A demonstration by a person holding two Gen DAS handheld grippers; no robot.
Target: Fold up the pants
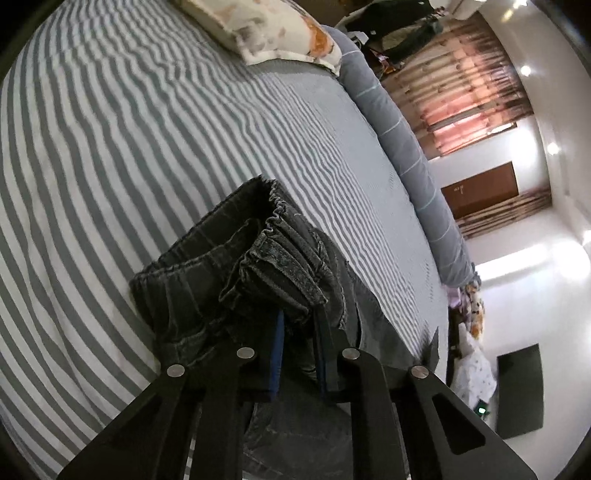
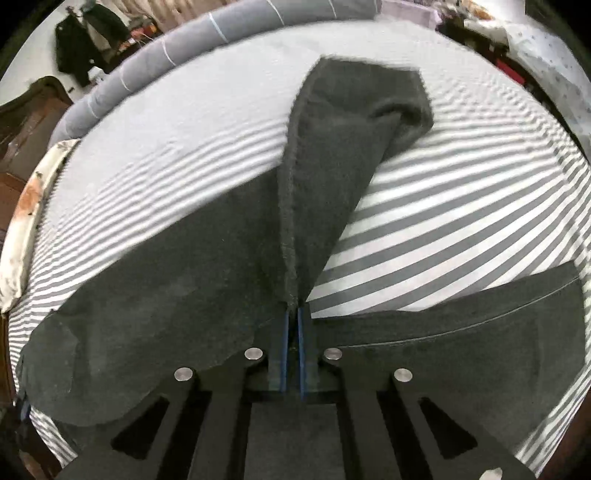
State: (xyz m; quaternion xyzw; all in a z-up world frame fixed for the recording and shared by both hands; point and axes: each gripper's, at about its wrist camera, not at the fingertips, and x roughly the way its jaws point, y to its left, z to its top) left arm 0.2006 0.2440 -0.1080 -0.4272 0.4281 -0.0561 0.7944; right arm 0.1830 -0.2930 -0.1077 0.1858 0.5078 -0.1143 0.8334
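Dark grey denim pants (image 1: 236, 266) are held above a grey-and-white striped bed (image 1: 110, 147). My left gripper (image 1: 299, 321) is shut on the bunched elastic waistband, which folds over the fingertips. In the right wrist view, my right gripper (image 2: 293, 314) is shut on a pants leg (image 2: 332, 166) near its seam. That leg rises from the fingertips and stretches away over the bed. More dark cloth (image 2: 147, 295) spreads to the left, and another part (image 2: 461, 325) lies at the right.
A floral pillow (image 1: 273, 33) lies at the head of the bed. A long grey bolster (image 1: 406, 147) runs along the bed's far edge, also seen in the right wrist view (image 2: 207, 33). Beyond it are curtains (image 1: 461, 92), a wooden door (image 1: 480, 192) and piled clothes (image 1: 472, 354).
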